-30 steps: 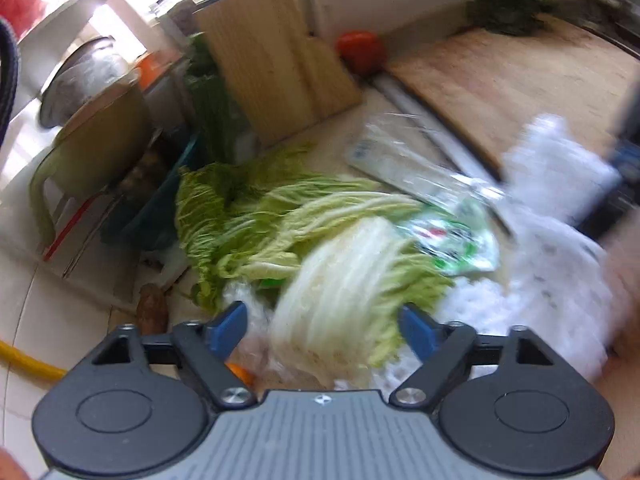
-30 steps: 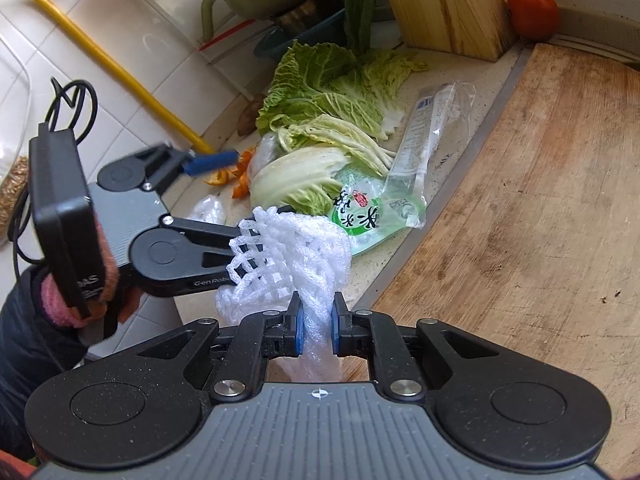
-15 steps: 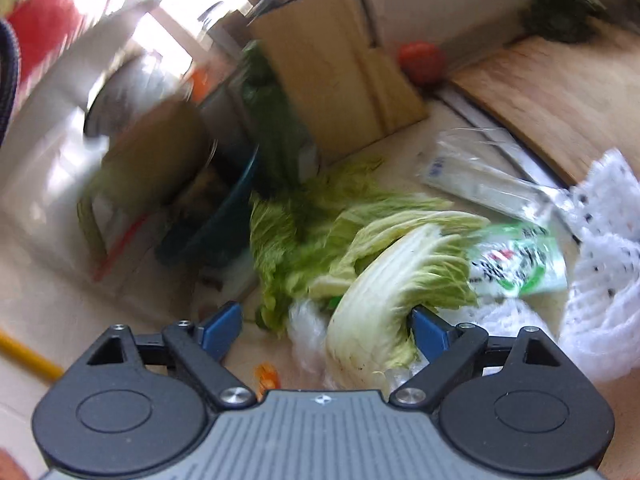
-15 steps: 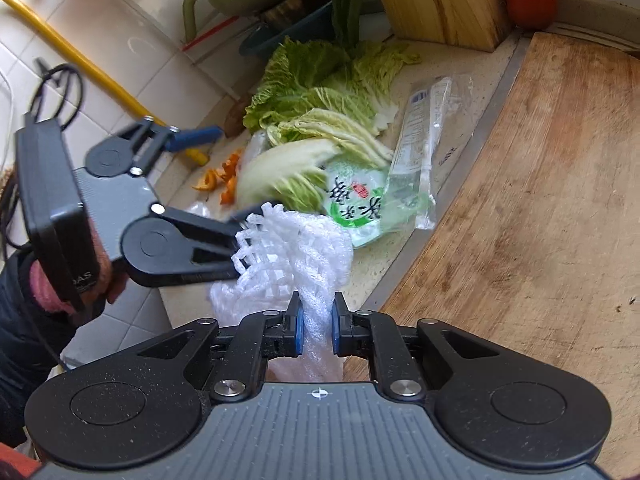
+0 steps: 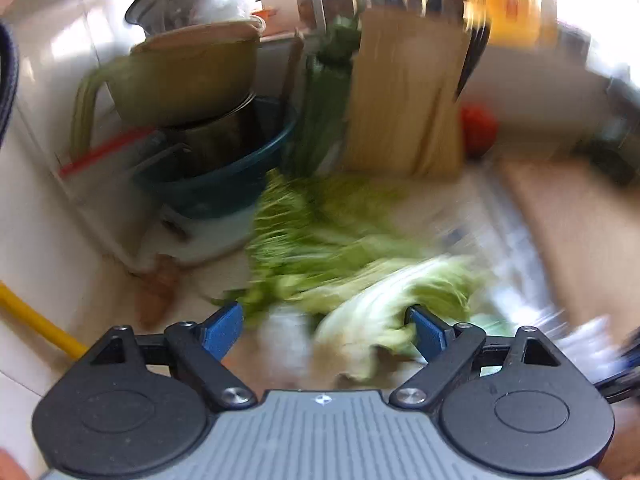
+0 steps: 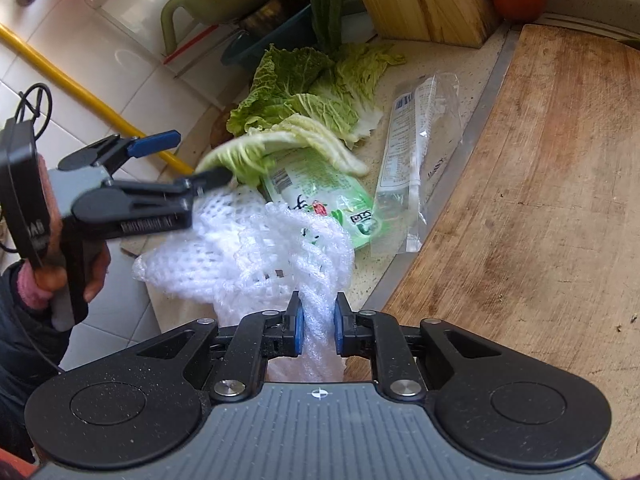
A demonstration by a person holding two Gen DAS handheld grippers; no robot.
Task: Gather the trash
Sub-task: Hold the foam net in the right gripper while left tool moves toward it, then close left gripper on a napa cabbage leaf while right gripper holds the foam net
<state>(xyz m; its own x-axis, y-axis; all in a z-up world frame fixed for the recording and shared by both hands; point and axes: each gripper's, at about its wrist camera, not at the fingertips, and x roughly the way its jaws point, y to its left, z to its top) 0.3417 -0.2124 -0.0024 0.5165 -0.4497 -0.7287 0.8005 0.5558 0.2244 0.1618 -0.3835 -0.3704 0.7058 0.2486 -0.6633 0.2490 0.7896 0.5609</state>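
— Pinching anything, that right gripper (image 6: 318,326)?
— Yes, its pads are clenched on the white foam net (image 6: 256,248), which bunches out ahead of its fingers.
— And the left gripper (image 5: 324,322)?
— Jaws spread wide, lately opening then easing in; the cabbage leaf (image 5: 384,308) lies between them, ungripped. A green wrapper (image 6: 320,196) lies just beyond the net.

My left wrist view was smeared by motion; the cabbage leaves (image 5: 352,280) blurred into streaks. The foam net (image 6: 256,248) hid part of the green packet (image 6: 320,196) near the counter's front edge.
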